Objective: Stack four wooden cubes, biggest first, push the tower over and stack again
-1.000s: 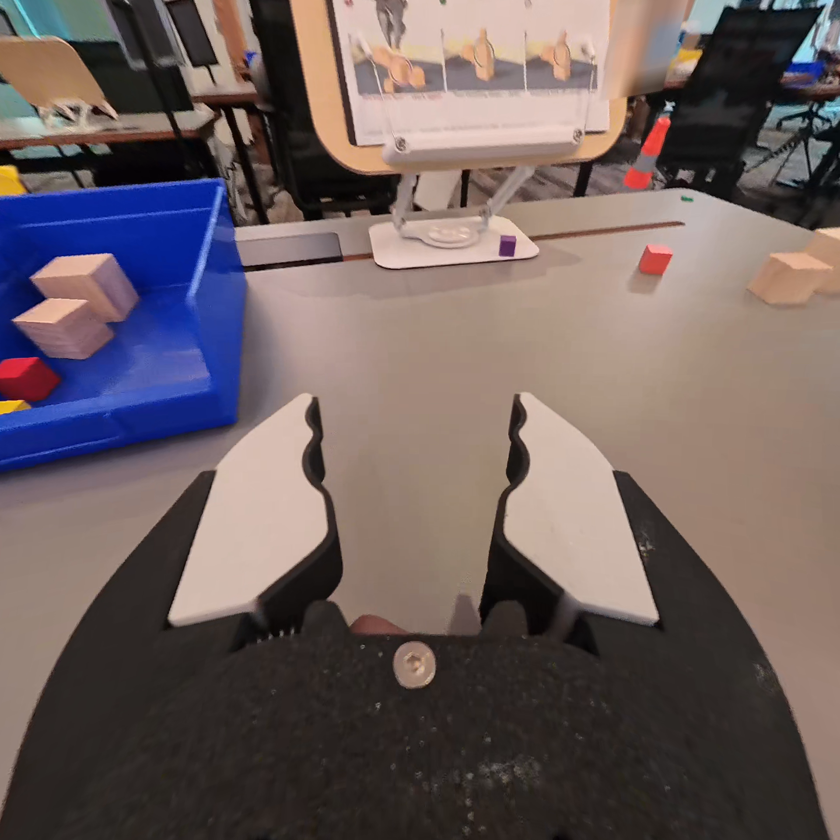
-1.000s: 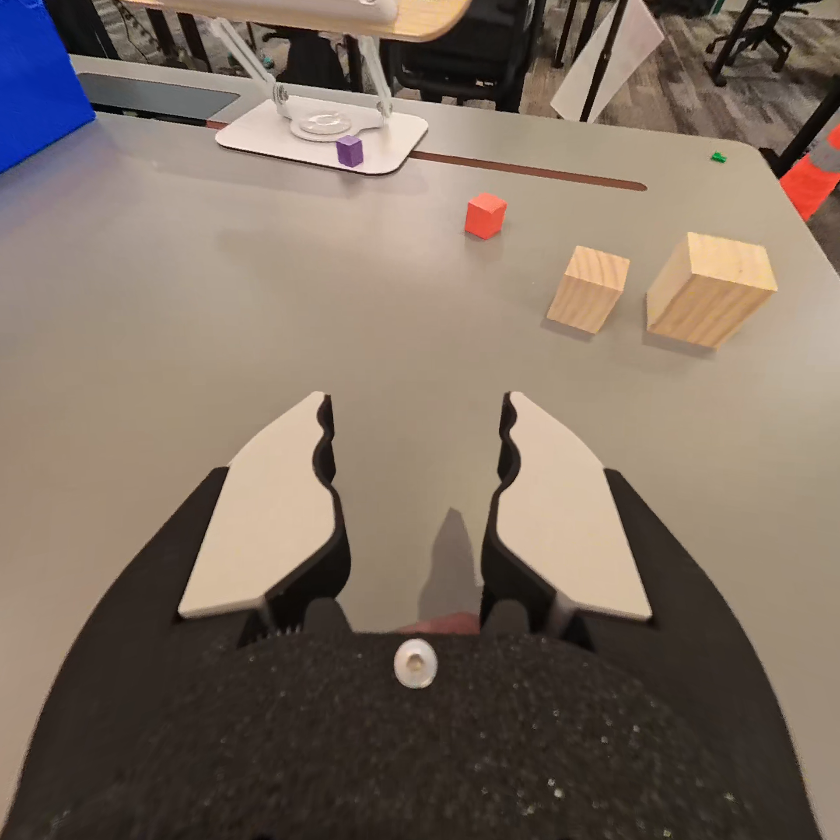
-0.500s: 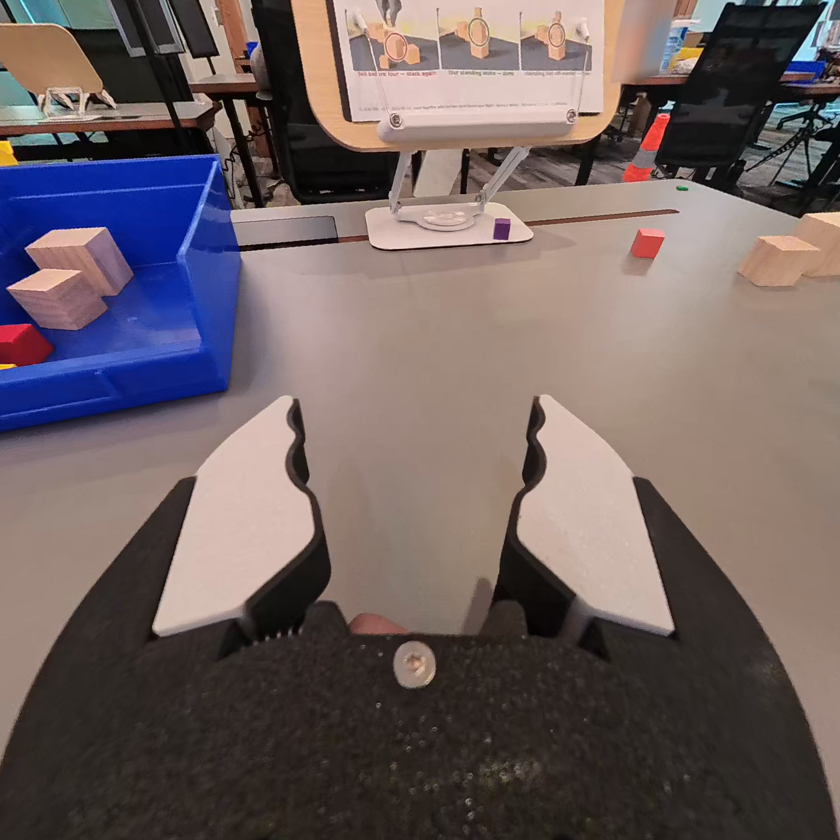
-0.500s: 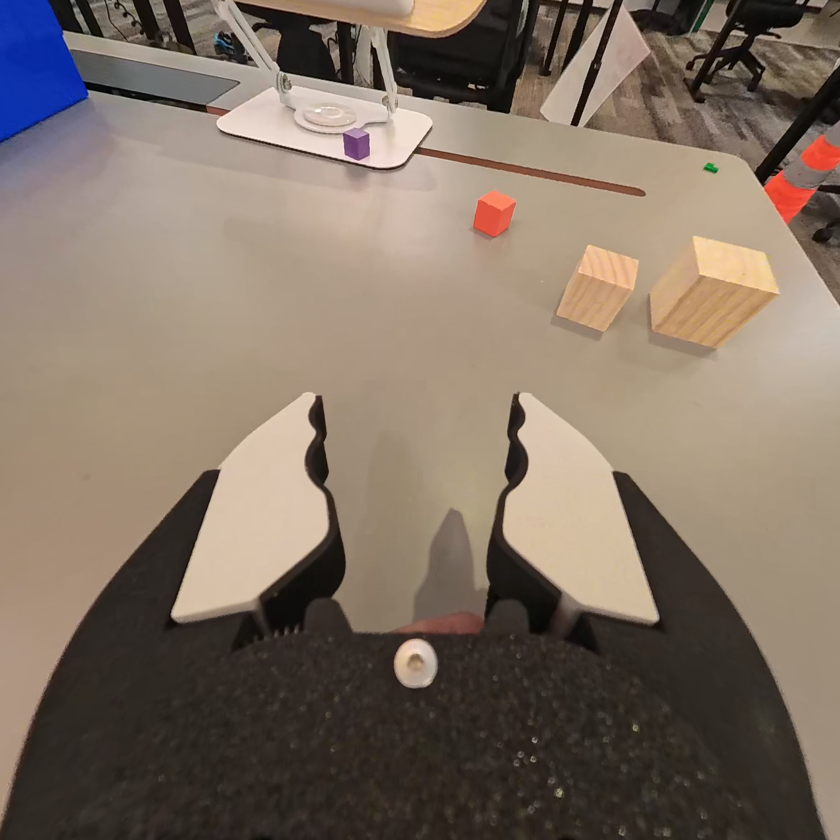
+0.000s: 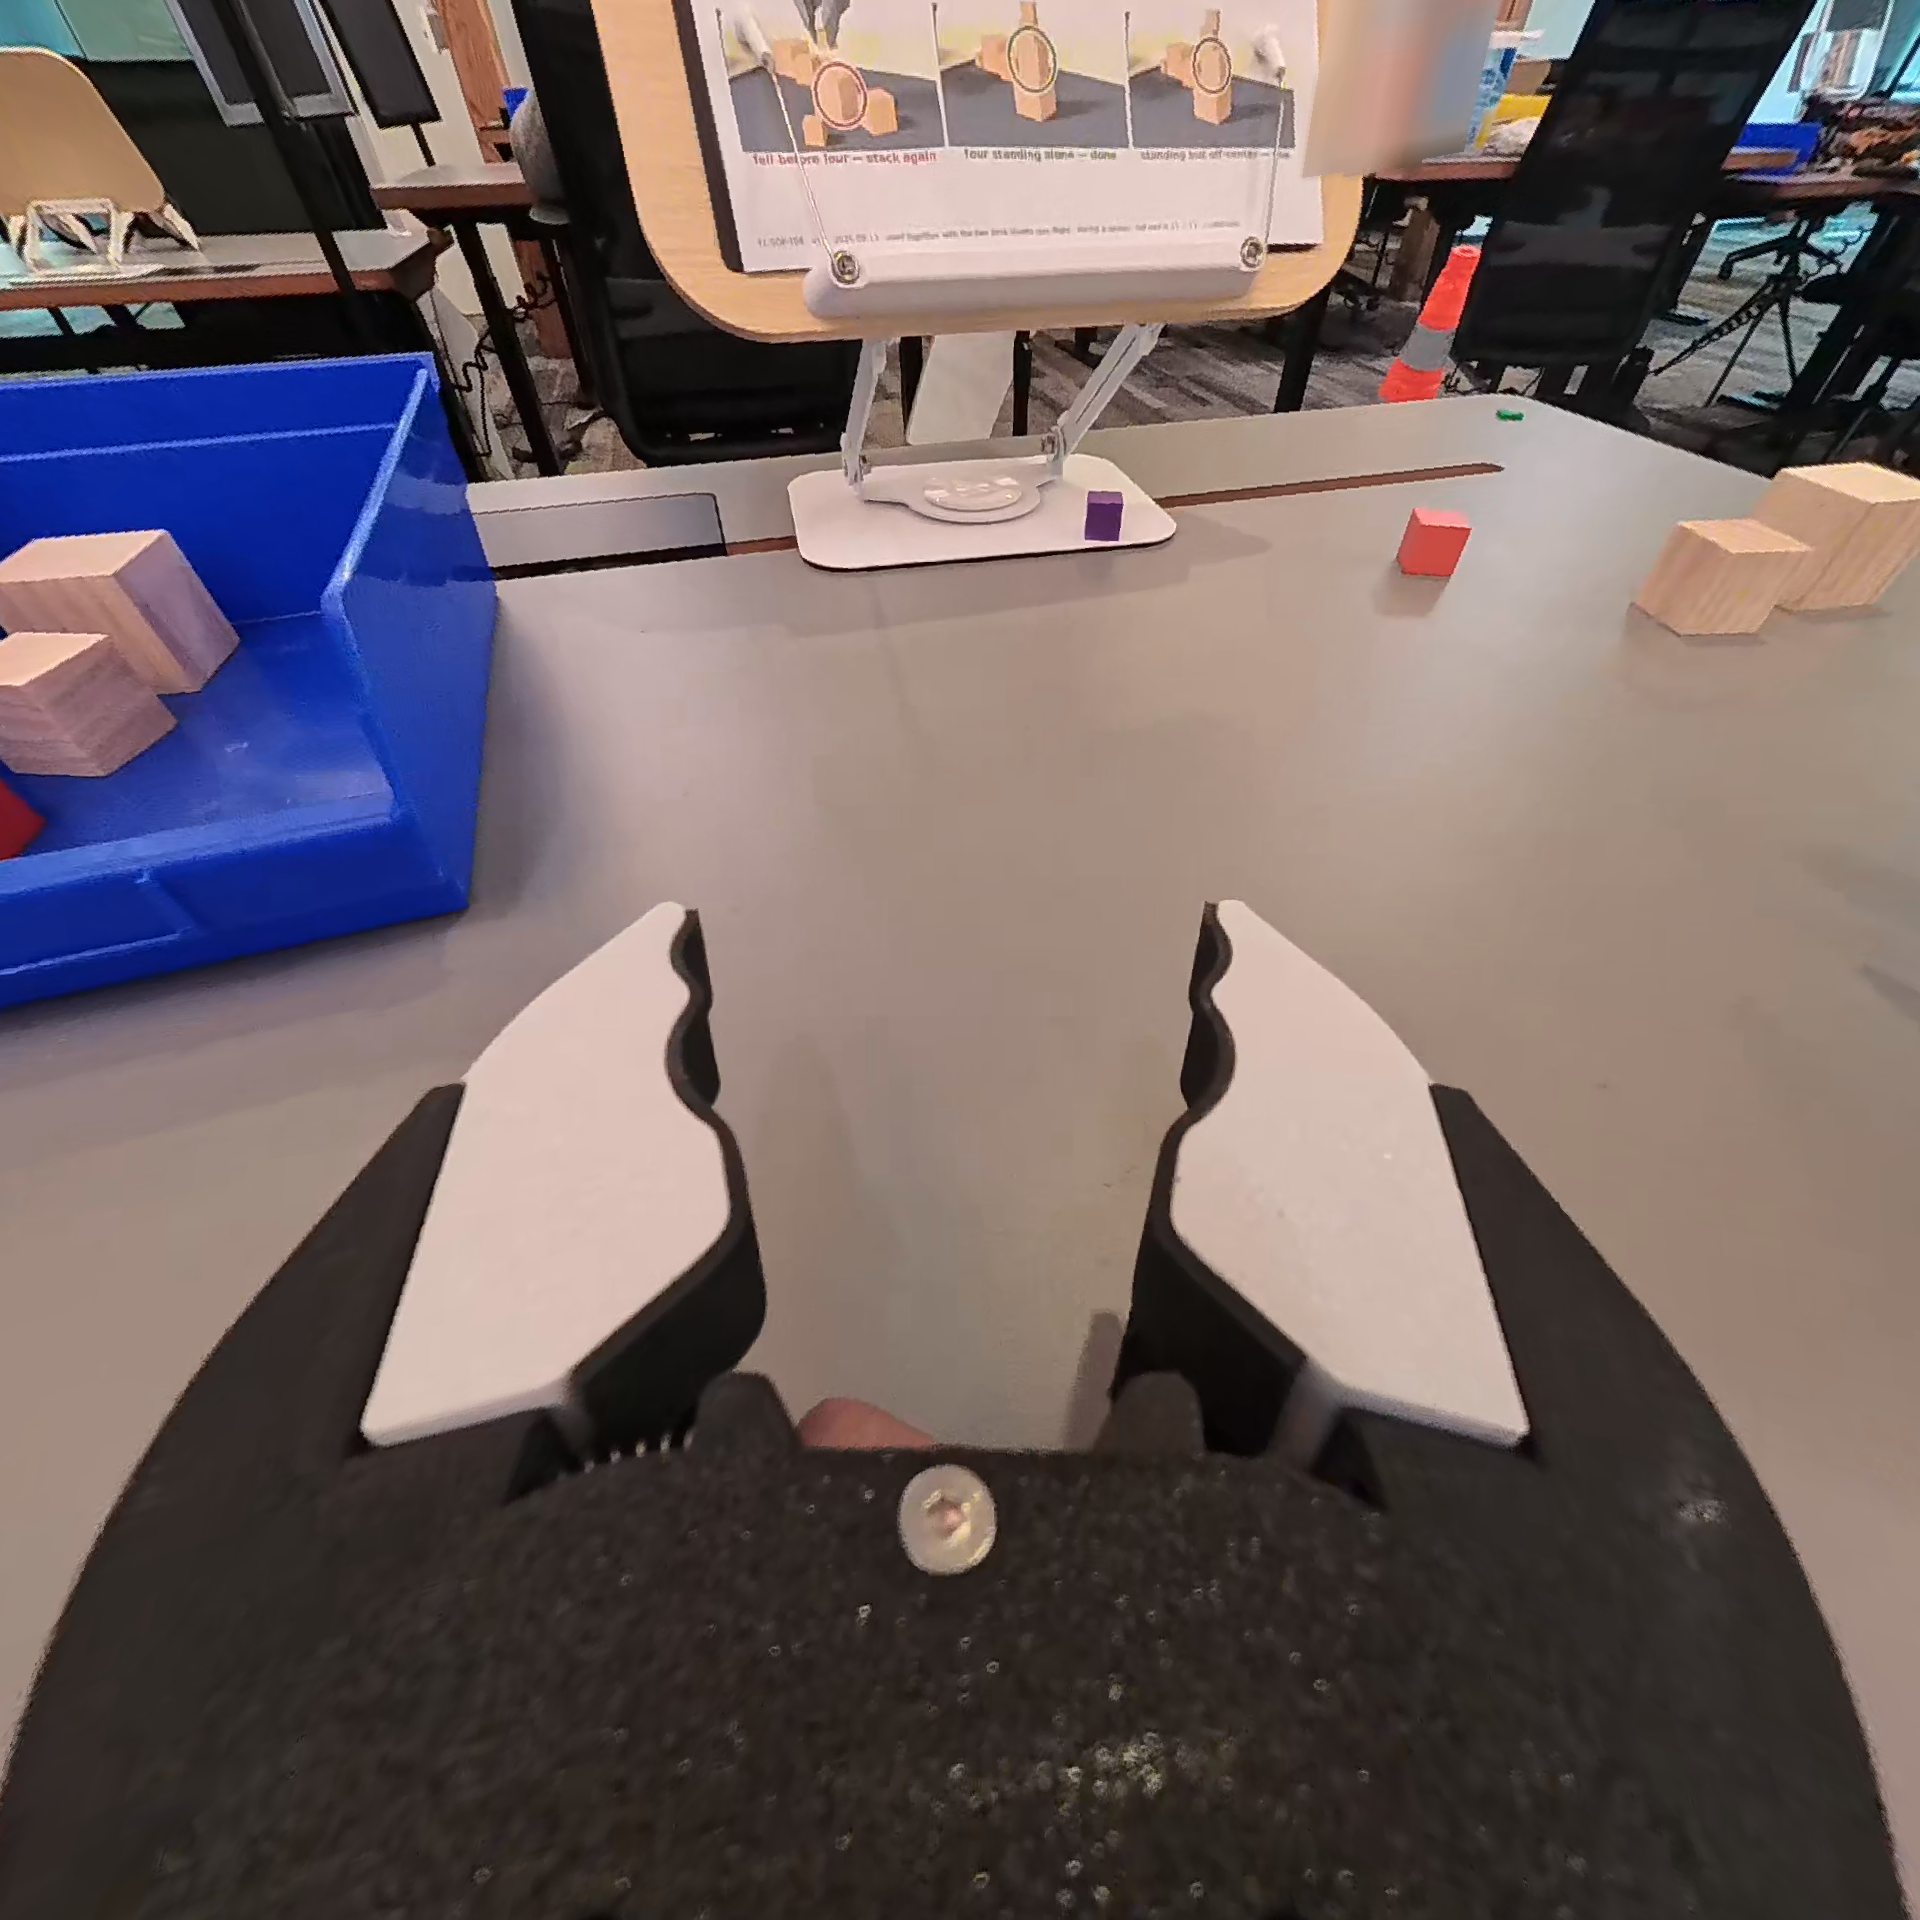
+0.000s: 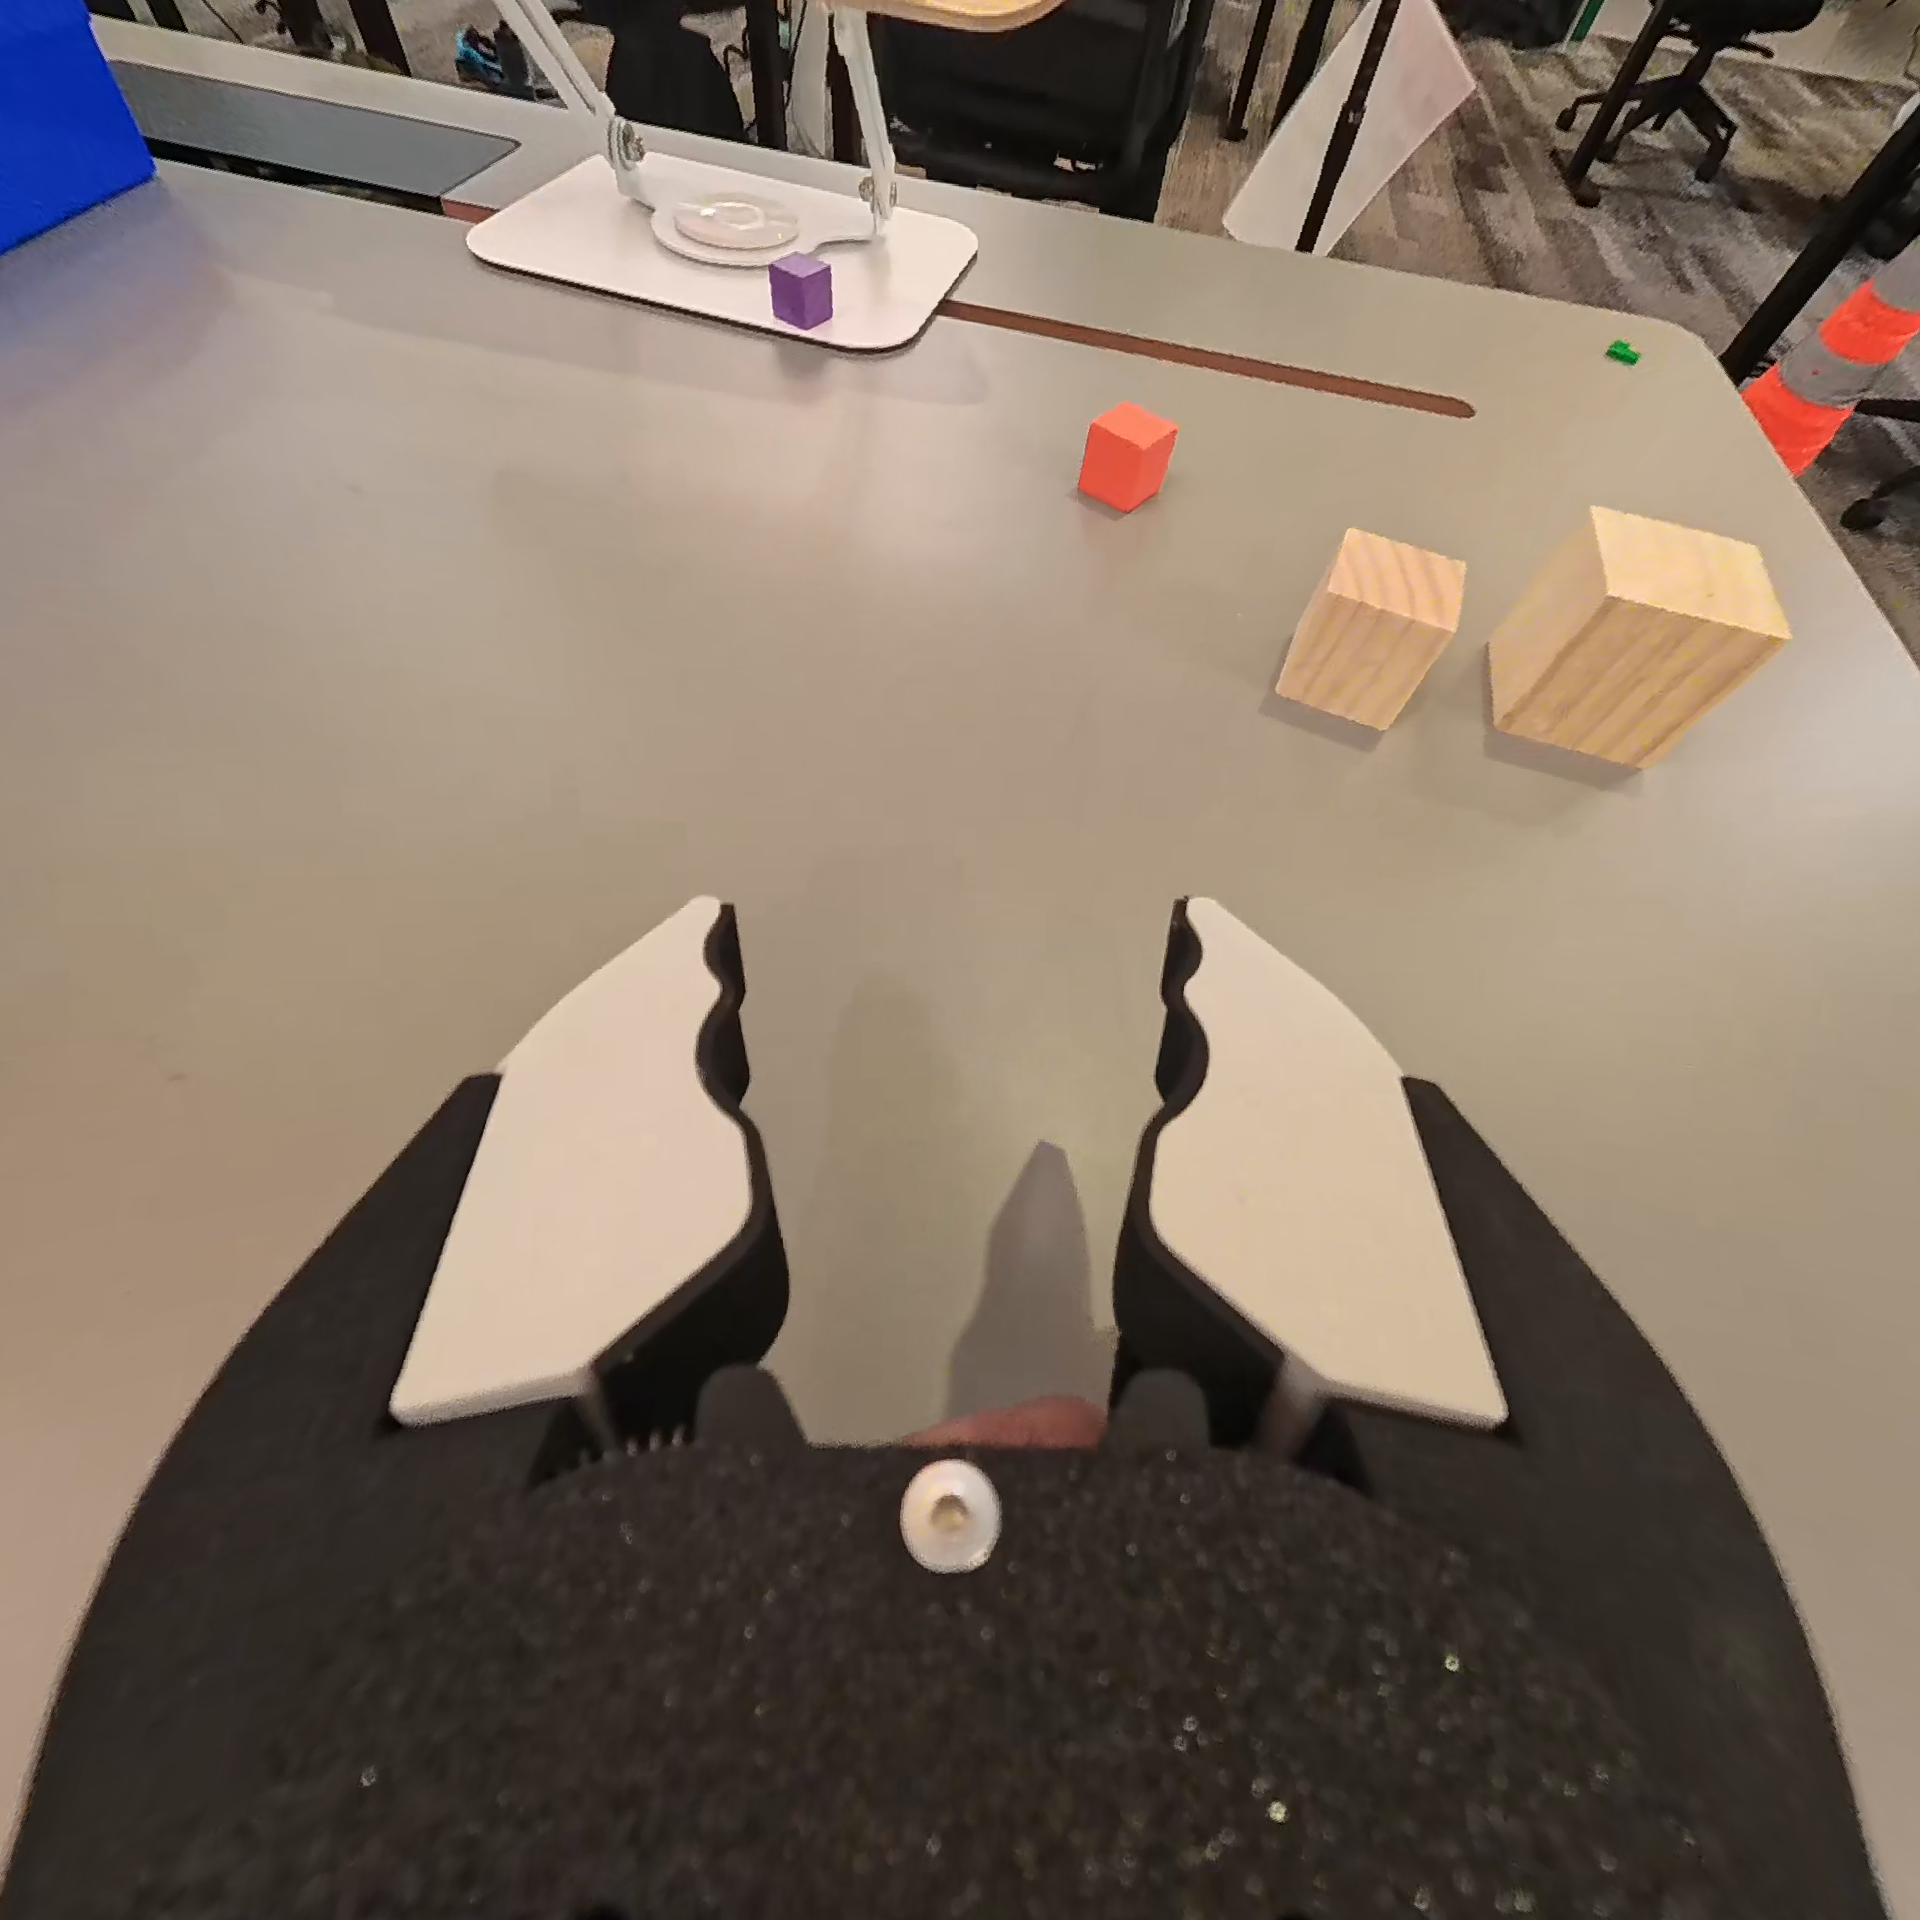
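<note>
From the left wrist view we look low along the left gripper (image 5: 945,914), level across the grey table (image 5: 935,748) toward its far edge, the blue bin (image 5: 416,644) at the left edge. From the right wrist view we sit higher over the right gripper (image 6: 951,914), tilted down, aimed at the far right corner. Both views share the white stand base (image 6: 582,223) with the purple cube (image 6: 801,290), the red cube (image 6: 1127,457), the small wooden cube (image 6: 1371,629) and the large wooden cube (image 6: 1631,639), nearer in the right view.
</note>
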A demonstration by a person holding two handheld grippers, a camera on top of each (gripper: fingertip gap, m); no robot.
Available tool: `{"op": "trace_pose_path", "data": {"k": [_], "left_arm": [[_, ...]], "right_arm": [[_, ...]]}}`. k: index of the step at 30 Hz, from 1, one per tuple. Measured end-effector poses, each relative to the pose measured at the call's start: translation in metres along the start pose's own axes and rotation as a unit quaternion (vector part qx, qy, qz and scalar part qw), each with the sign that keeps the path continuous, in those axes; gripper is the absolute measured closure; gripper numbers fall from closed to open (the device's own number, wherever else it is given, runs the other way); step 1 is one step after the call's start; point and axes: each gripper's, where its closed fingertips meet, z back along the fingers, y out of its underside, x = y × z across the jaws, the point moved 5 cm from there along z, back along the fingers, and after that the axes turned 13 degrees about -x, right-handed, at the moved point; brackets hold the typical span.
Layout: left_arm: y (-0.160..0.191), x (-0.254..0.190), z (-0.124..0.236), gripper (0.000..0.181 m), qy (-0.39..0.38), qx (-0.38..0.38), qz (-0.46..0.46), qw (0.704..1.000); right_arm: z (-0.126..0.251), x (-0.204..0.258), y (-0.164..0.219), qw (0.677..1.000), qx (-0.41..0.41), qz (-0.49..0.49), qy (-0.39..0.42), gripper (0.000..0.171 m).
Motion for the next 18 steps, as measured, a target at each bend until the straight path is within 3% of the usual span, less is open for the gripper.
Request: {"op": "trace_pose_path", "data": {"k": [18], "left_arm": [[0.0041,-0.0011,-0.0029,0.098,0.005,0.018,-0.001,1.0]], "right_arm": [[-0.0029,-0.006,0.0064,1.0,0.009,-0.011,-0.002,0.095]]}}
